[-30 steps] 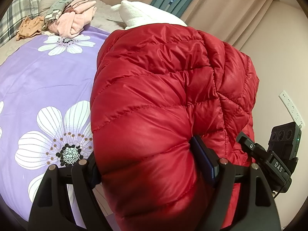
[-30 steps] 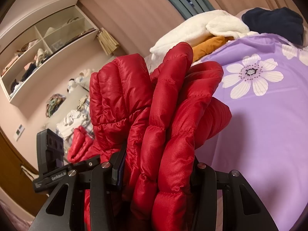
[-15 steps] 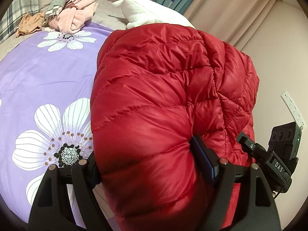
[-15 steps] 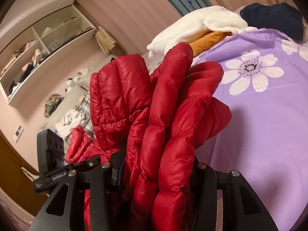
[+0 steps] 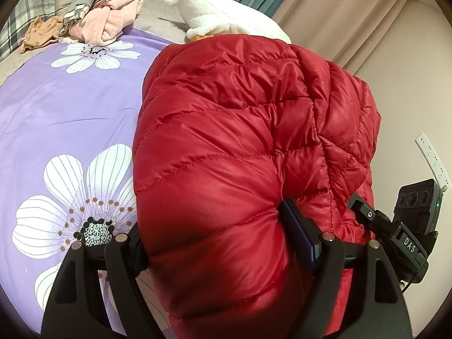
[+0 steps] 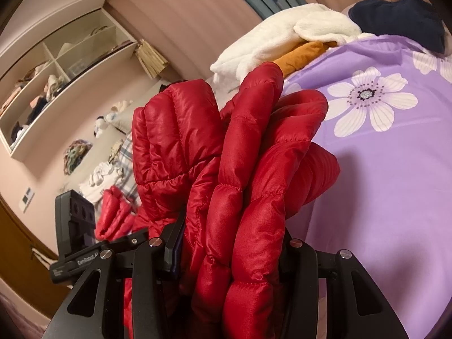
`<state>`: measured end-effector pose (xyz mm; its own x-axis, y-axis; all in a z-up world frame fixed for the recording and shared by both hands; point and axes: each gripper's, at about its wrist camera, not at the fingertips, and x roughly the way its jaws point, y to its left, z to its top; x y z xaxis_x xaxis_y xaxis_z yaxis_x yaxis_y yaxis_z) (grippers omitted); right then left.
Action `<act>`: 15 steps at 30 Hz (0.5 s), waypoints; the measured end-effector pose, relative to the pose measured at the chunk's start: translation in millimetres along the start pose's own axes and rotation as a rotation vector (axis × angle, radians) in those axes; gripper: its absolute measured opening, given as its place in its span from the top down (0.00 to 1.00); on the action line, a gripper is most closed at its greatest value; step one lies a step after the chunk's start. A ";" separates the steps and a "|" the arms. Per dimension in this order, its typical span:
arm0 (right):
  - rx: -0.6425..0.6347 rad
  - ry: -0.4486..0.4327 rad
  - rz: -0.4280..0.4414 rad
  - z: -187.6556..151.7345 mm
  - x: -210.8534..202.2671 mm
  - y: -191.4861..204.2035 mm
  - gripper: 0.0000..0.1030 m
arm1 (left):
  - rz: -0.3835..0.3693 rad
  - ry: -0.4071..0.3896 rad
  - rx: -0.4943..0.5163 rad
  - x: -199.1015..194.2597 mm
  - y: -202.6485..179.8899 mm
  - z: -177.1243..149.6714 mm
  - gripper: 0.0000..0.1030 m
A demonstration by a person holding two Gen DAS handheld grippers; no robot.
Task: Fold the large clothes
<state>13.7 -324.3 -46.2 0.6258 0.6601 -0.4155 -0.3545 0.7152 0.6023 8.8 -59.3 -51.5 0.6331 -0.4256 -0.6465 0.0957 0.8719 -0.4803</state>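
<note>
Both tongs stay clamped on red puffer jacket [image 5: 226, 141]: left gripper [image 5: 226, 243], right gripper [image 6: 228, 251]. Purple bedspread [image 5: 70, 113] has slid nearer; probably carrying it over to lay flat.

Home bedroom, floral bedsheet [image 5: 70, 118], clothes pile [image 5: 104, 25], curtains [image 5: 339, 14], wall shelves [image 6: 56, 84]

bare purple bedsheet [image 5: 70, 118] beside the red jacket [image 5: 231, 147]; clothes pile [image 5: 93, 19] at its far edge

Jacket [image 5: 240, 147] between both tools, above bedspread [image 5: 70, 118]
</note>
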 end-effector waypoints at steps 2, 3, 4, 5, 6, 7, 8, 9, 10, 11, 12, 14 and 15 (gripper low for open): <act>0.001 0.000 -0.001 -0.2 0.2 0.5 0.54 | 0.005 -0.001 0.004 1.0 -1.4 0.8 0.22; 0.001 0.000 -0.001 -0.2 0.3 0.5 0.54 | 0.006 -0.001 0.006 1.3 -2.3 0.7 0.22; 0.002 -0.001 -0.002 -0.3 0.2 0.9 0.54 | 0.006 -0.002 0.007 1.9 -2.8 0.3 0.22; 0.002 -0.003 -0.001 0.1 0.3 0.8 0.54 | 0.005 -0.002 0.008 2.8 -3.0 0.7 0.22; 0.003 -0.005 0.000 0.0 -0.1 0.9 0.54 | 0.002 -0.002 0.008 3.6 -3.1 1.2 0.22; 0.003 -0.006 0.000 0.1 -0.2 0.9 0.54 | -0.001 -0.002 0.006 4.3 -3.2 1.7 0.22; 0.003 -0.003 -0.004 0.2 -0.2 0.6 0.54 | -0.003 -0.001 0.005 5.2 -3.1 2.1 0.22; 0.005 -0.003 -0.004 0.1 -0.2 0.8 0.54 | -0.002 -0.001 0.005 6.3 -2.9 2.7 0.22; 0.006 -0.004 -0.005 0.3 0.2 0.8 0.54 | -0.001 0.000 0.007 7.2 -3.0 3.6 0.22; 0.003 -0.003 -0.003 1.0 0.0 0.0 0.54 | 0.000 -0.002 0.008 7.0 -2.7 3.5 0.22; 0.004 -0.004 -0.002 1.3 0.0 -0.3 0.54 | 0.000 -0.003 0.008 7.0 -2.5 3.4 0.22; 0.005 -0.005 -0.002 1.8 0.3 -1.0 0.54 | 0.001 -0.002 0.012 8.8 -2.5 4.8 0.22; 0.007 -0.006 -0.002 2.1 0.4 -1.7 0.54 | 0.001 -0.001 0.014 9.6 -2.8 5.2 0.22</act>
<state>16.0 -325.8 -45.8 0.6305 0.6574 -0.4127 -0.3484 0.7148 0.6064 18.6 -64.6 -53.3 0.6343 -0.4245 -0.6461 0.1058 0.8756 -0.4714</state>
